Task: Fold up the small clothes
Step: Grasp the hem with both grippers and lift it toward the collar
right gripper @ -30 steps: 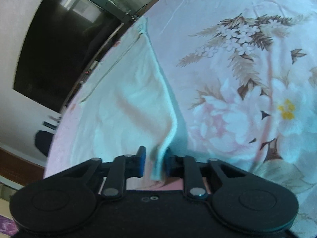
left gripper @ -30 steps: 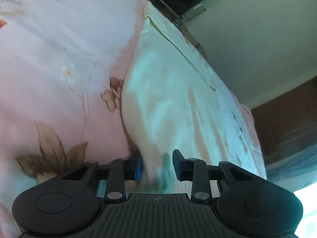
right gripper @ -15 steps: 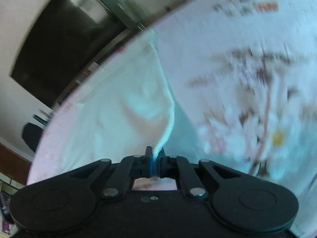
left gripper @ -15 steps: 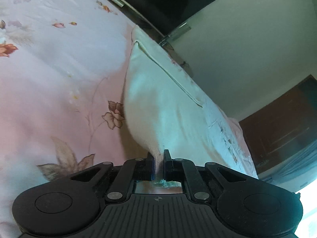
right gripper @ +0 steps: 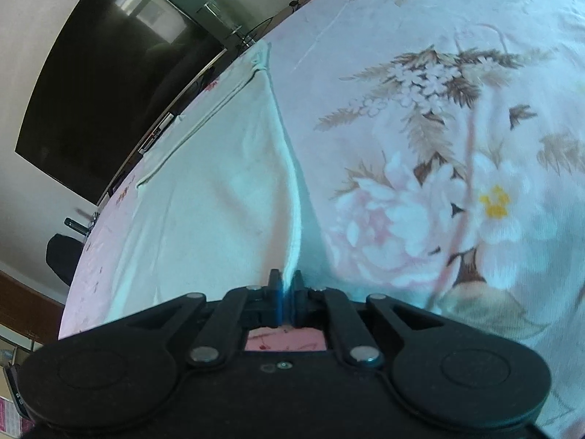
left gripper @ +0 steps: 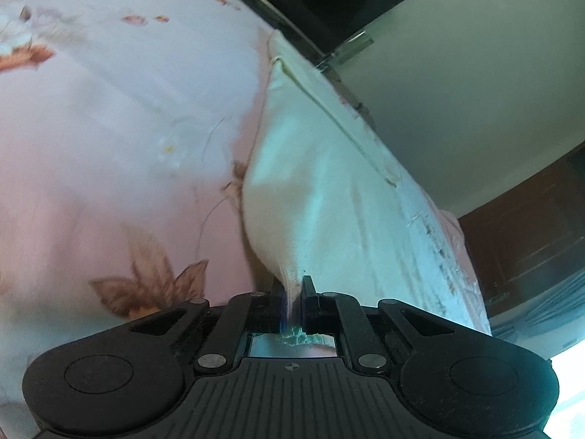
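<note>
A small pale mint-white garment (left gripper: 329, 190) lies spread on a floral bedsheet (left gripper: 109, 128). My left gripper (left gripper: 292, 289) is shut on the garment's near left corner, and the cloth rises from the sheet into its jaws. In the right wrist view the same garment (right gripper: 204, 197) stretches away, its seamed far hem near the bed's edge. My right gripper (right gripper: 287, 281) is shut on the near right edge, which runs as a raised fold up into the jaws. Both corners are lifted slightly off the bedsheet (right gripper: 438, 146).
A dark television (right gripper: 109, 84) hangs on the wall beyond the bed's far edge, with a glass shelf (right gripper: 226, 18) beside it. Dark wooden furniture (left gripper: 530, 237) stands at the right in the left wrist view. The floral sheet extends widely on both sides of the garment.
Both grippers were open around the garment's near corners a second ago. They have closed on the cloth and raised it slightly, pulling the edges taut.
</note>
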{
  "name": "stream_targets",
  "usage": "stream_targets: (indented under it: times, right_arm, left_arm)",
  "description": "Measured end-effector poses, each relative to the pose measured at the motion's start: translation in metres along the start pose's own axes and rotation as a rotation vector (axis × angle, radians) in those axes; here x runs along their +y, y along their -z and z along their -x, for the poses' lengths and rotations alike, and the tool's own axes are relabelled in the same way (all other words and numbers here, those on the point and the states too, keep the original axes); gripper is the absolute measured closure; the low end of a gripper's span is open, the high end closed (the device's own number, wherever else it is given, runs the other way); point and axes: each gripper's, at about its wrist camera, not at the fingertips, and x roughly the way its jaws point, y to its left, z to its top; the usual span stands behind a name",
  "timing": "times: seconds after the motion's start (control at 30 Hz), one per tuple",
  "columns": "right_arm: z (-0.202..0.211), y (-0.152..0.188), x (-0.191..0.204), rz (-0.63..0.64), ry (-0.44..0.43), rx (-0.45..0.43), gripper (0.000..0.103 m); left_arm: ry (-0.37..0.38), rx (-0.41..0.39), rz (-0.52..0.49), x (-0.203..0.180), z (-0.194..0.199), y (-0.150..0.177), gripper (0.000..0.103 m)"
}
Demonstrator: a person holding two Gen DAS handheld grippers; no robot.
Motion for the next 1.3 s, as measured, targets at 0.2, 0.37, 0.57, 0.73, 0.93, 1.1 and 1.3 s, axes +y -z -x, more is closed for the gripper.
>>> stream_targets:
  times: [0.2,0.37,0.57,0.73,0.93,1.1,1.3]
  right_arm:
    - [0.004,-0.024,0.022,0.056,-0.007,-0.045,0.098]
    - [0.002,-0.059,0.05,0.12,-0.014,-0.098,0.098]
    - [-0.012,-0.125,0.085,0.183,-0.036,-0.155,0.098]
    - [-0.042,-0.186,0.103,0.203,-0.063,-0.196,0.098]
    - [-0.115,-0.26,0.11,0.22,-0.073,-0.163,0.098]
    - [-0.191,-0.3,0.102,0.196,-0.075,-0.112,0.098]
    - [-0.269,-0.327,0.078,0.157,-0.086,-0.04,0.093]
  left_arm:
    - [0.035,-0.047,0.001,-0.014,-0.001,-0.029,0.096]
    - [0.056,-0.092,-0.057,-0.044,-0.011,-0.078,0.096]
    - [0.071,-0.181,-0.179,-0.09,-0.027,-0.151,0.096]
    - [0.06,-0.199,-0.203,-0.107,-0.076,-0.213,0.096]
    - [0.019,-0.189,-0.235,-0.113,-0.155,-0.281,0.096]
    - [-0.047,-0.166,-0.241,-0.092,-0.222,-0.322,0.096]
    - [-0.14,-0.101,-0.321,-0.068,-0.287,-0.337,0.095]
